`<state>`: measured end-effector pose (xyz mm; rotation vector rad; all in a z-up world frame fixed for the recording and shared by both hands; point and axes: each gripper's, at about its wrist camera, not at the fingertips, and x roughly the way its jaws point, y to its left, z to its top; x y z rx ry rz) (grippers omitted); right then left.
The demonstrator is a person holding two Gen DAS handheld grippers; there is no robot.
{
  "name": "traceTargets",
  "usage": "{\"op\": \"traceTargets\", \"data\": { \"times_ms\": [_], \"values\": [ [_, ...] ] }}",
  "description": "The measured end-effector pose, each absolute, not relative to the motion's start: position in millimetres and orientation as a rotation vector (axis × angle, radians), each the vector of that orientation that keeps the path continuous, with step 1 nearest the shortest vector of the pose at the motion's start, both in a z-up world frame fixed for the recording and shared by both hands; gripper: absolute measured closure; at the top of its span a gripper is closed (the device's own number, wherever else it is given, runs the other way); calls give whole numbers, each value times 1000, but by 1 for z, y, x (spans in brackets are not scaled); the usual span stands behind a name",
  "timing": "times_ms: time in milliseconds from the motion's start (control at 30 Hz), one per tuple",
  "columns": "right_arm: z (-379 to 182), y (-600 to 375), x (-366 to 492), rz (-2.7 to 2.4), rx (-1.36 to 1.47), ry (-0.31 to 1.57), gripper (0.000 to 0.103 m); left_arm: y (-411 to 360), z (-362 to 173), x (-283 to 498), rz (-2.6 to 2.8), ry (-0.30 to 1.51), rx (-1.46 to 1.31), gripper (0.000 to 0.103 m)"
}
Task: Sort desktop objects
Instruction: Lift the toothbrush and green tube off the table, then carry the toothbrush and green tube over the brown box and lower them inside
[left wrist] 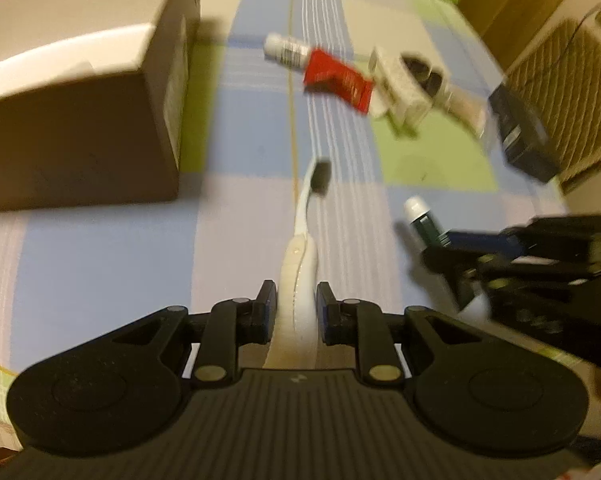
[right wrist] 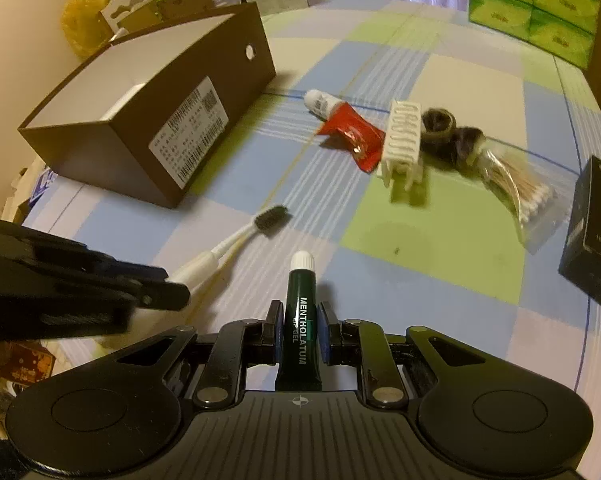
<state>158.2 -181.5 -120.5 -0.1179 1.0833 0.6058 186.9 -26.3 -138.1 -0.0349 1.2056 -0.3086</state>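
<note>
- The left gripper is clamped on the handle of a white toothbrush with a dark bristle head, which juts forward at the centre of its view, above the checked cloth.
- The right gripper pinches a dark green lip-gel tube with a white cap, lower centre.
- Both probably belong in the open brown cardboard box, upper left; I would carry each over the rim level and let go only once it is low inside.
- Most of the box floor is hidden by its walls.
- The left view is motion-blurred, so the red crumpled tube and white comb-like rack read clearly only in the right view.
- A black box is cut off at the right edge.
</note>
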Motion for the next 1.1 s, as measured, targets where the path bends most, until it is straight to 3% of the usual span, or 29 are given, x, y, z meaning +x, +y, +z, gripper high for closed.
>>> {"op": "traceTargets", "data": {
  "times_ms": [233, 267, 300, 467, 1100],
  "values": [
    [-128, -196, 158, 556, -104, 1107, 88, -46, -149, 198, -318, 1173, 48, 79],
    [-129, -197, 158, 550, -101, 1112, 88, -50, -149, 199, -324, 1166, 79, 79],
    [-129, -199, 158, 547, -96, 1115, 88, -54, -149, 198, -326, 1162, 109, 87],
    [-127, -202, 158, 543, -84, 1107, 88, -47, -146, 195, -333, 1173, 76, 87],
    [-51, -128, 158, 757, -61, 923, 88, 46, -33, 174, -221, 932, -146, 87]
  ]
}}
